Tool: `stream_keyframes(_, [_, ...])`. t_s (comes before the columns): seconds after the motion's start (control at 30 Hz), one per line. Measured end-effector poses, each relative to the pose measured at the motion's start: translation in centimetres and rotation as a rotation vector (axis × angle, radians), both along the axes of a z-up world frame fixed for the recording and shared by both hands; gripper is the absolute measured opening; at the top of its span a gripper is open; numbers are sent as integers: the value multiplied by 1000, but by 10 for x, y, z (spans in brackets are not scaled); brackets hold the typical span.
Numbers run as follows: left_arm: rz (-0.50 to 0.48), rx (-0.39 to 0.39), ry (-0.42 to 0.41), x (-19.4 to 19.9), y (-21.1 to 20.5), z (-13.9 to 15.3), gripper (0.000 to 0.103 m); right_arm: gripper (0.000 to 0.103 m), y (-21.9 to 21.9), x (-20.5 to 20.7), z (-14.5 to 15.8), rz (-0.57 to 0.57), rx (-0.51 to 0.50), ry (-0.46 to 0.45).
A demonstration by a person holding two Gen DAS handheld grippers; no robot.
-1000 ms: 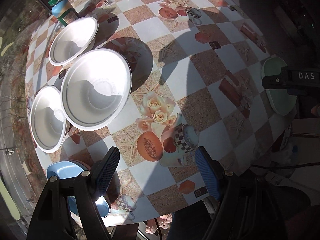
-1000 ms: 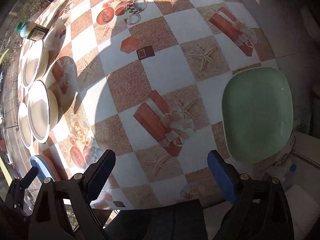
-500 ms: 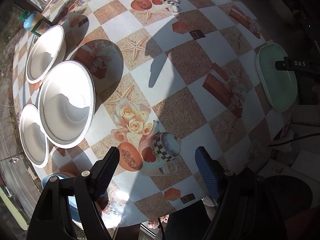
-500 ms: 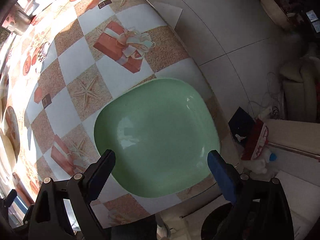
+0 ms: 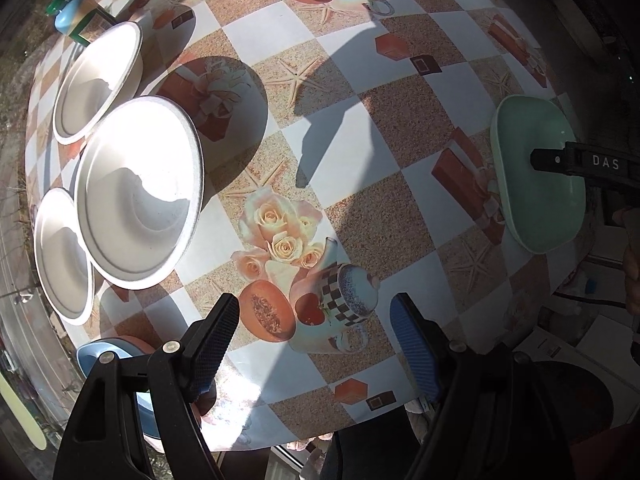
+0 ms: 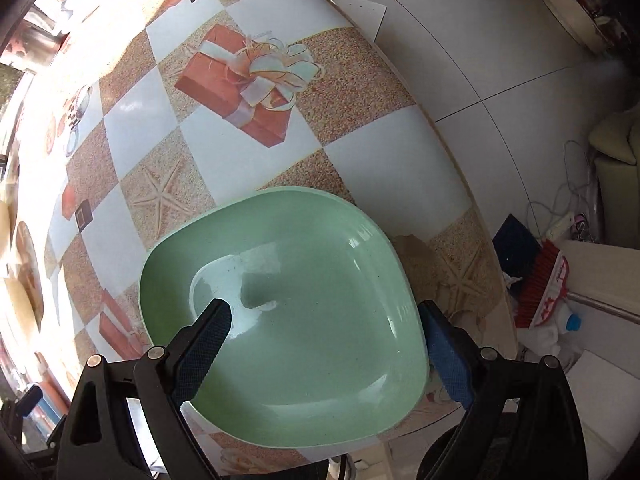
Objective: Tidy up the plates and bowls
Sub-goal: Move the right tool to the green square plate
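Note:
A pale green square plate (image 6: 304, 276) lies near the table's right edge; it also shows in the left wrist view (image 5: 536, 184). My right gripper (image 6: 324, 344) is open, low over the plate, one finger above its inside, the other past its right rim. Three white bowls (image 5: 136, 192) (image 5: 96, 84) (image 5: 60, 256) sit in a row at the table's left. A blue dish (image 5: 104, 356) lies by the near left edge, partly hidden behind my left finger. My left gripper (image 5: 316, 340) is open and empty above the near table edge.
The round table (image 5: 340, 128) has a checked cloth with printed pictures. A green-capped bottle (image 5: 72, 16) stands behind the bowls. Off the table's right side are floor tiles (image 6: 480, 40), cables, a red brush (image 6: 540, 280) and boxes.
My right gripper has swung from the table's middle to the green plate and come down close over it. My left gripper has moved slightly nearer to the table.

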State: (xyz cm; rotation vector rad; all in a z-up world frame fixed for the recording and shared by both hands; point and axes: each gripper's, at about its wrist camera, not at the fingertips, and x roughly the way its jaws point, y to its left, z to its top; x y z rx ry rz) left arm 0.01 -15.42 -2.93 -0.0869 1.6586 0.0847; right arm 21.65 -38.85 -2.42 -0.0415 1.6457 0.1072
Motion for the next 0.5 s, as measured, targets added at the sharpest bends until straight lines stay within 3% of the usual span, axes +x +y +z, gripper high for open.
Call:
stream_keyframes(0.27, [42, -26, -14, 13, 13, -6, 81, 94, 61, -34, -1, 134, 87, 41])
stream_keyframes(0.5, [19, -54, -51, 50, -7, -8, 81, 94, 23, -33, -6, 88, 15, 36])
